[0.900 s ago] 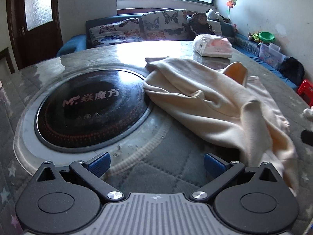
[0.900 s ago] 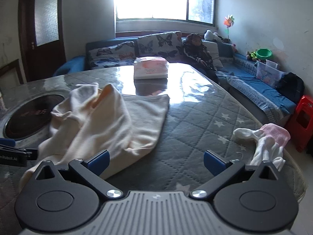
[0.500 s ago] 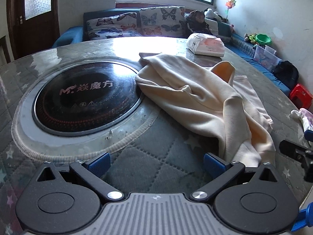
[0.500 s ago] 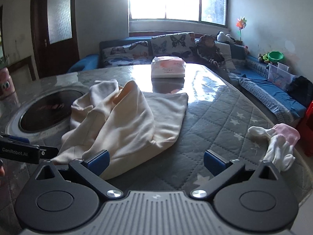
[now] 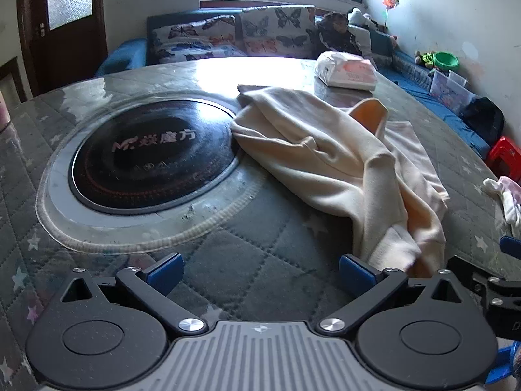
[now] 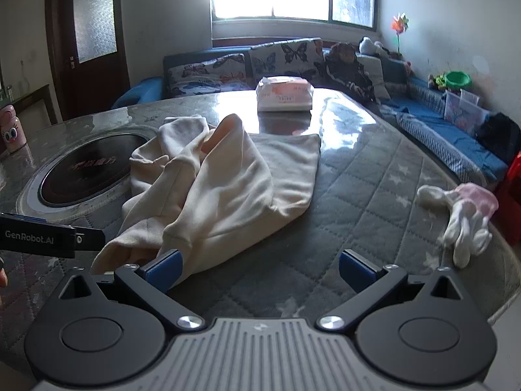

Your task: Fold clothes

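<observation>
A crumpled cream garment (image 5: 329,159) (image 6: 221,189) lies in a heap on the grey quilted table cover (image 5: 247,247), its far end lapping the rim of the black induction hob (image 5: 153,153). My left gripper (image 5: 259,270) hovers open over bare cover, its right fingertip close to the garment's near corner. In the right wrist view my right gripper (image 6: 259,265) is open too, its left fingertip at the garment's near edge, nothing between the fingers. A small white and pink garment (image 6: 462,218) lies apart near the table's right edge.
A pack of tissues (image 6: 285,94) sits at the far side of the round table. The hob (image 6: 84,176) takes up the table's left part. A sofa with butterfly cushions (image 5: 234,36) runs behind, a red stool (image 5: 504,159) stands to the right. The left gripper's body (image 6: 49,238) shows at the right wrist view's left edge.
Both grippers have drawn back toward the table's near edge and lined up at the garment's near corner. The garment itself has not moved and both grippers stay open.
</observation>
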Tool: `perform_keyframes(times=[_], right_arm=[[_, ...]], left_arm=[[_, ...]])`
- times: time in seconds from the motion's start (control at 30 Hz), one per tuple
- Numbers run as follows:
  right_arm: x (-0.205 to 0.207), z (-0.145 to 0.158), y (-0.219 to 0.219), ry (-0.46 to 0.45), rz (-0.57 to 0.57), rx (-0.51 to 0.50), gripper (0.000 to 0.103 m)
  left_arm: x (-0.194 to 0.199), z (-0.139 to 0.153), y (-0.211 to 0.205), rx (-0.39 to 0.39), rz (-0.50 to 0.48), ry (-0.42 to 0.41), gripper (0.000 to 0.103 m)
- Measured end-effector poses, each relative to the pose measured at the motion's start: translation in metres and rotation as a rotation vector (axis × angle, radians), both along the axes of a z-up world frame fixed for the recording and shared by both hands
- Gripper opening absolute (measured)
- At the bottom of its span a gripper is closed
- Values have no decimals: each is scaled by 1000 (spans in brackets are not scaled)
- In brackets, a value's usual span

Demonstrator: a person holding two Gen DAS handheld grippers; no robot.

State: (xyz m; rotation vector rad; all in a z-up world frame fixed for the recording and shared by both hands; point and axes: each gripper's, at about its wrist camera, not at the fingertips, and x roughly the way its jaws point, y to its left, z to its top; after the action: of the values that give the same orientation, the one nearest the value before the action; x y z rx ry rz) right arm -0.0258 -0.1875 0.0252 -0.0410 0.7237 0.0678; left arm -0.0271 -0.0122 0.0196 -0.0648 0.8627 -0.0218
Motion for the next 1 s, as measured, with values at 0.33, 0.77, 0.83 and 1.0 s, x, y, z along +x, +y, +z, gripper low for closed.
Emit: perform_keyframes(times=[0.33, 0.77, 0.83, 1.0], right_arm=[[-13, -6, 28, 6, 4, 3, 103], [-40, -3, -15, 5, 38, 21, 103], [-44, -2, -37, 7, 50, 23, 103], [-48, 2, -46, 17, 51, 24, 103]], left_arm=[[-4, 1, -5, 15, -1, 20, 103], [-4, 2, -10, 37, -2, 30, 103], [-4, 1, -10, 42, -1, 34, 103], [-3, 0, -11, 53, -1, 42, 103]])
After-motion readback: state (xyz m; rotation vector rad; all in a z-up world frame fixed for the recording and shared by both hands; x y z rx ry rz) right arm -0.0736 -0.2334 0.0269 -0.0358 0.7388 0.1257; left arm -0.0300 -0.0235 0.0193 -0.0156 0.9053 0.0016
